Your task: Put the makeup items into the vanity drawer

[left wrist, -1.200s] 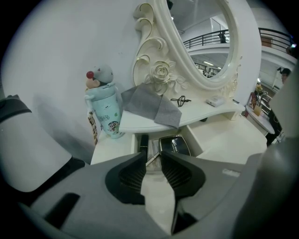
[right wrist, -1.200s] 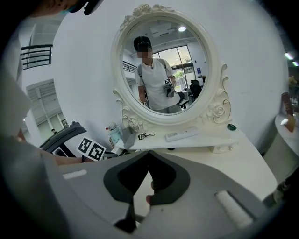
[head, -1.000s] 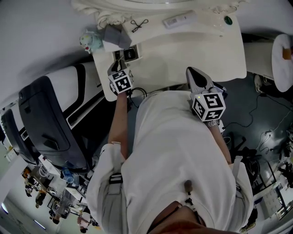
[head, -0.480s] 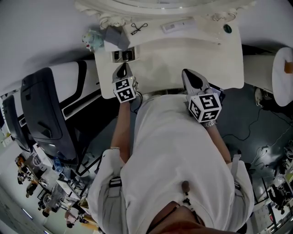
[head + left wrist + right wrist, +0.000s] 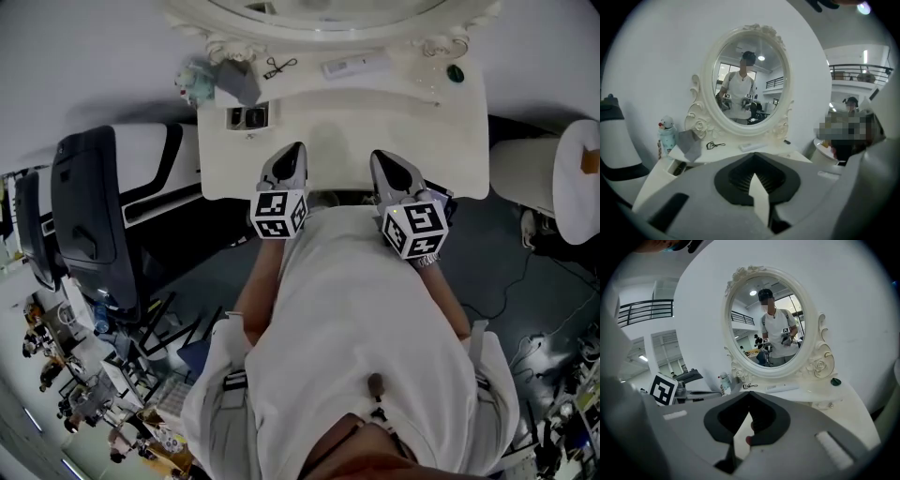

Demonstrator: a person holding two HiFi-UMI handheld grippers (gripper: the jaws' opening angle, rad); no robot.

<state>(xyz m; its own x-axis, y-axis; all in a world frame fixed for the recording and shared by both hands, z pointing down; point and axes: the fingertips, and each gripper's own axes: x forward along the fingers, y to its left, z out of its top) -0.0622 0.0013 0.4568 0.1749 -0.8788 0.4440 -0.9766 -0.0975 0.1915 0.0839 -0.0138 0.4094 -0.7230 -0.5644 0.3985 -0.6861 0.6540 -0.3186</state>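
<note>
The left gripper (image 5: 292, 150) is closed empty beside the right gripper (image 5: 380, 157), which pinches a small reddish thing (image 5: 749, 439).

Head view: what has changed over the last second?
The left gripper, shut and empty, pulled back from the open drawer at the left end of the vanity and swung right to the near edge, beside the right gripper, which barely shifted. The eyelash curler, white bar and drawer stayed put.

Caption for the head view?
Person at a white vanity, left gripper and right gripper side by side at its front edge.
</note>
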